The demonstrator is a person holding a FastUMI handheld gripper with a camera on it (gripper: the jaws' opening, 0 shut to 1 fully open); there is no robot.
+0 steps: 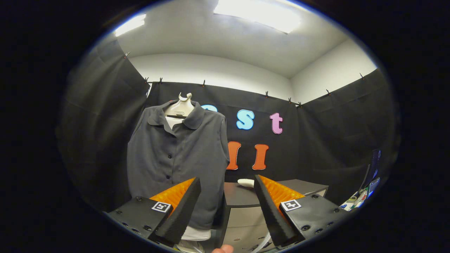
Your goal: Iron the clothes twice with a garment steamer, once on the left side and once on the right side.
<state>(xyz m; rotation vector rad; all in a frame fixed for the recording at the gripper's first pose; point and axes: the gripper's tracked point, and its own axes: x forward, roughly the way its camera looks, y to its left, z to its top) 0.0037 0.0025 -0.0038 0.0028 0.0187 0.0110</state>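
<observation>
A grey button-front shirt hangs on a pale mannequin-style hanger at the far left of the booth, its collar open over a white layer beneath, its hem reaching down behind the left finger. To its right, farther back, stands a dark-topped cabinet with pale drawer fronts, and on its top rests a small white oval object; whether that is part of the garment steamer cannot be told. The gripper is near, pointing ahead toward the gap between shirt and cabinet, its two fingers spread wide apart with nothing held between them; the left finger overlaps the shirt's lower right edge in view, the right finger sits in front of the cabinet top. At the far right edge lie some small colourful items, too blurred to name. A fingertip shows nearest, just below the fingers.
</observation>
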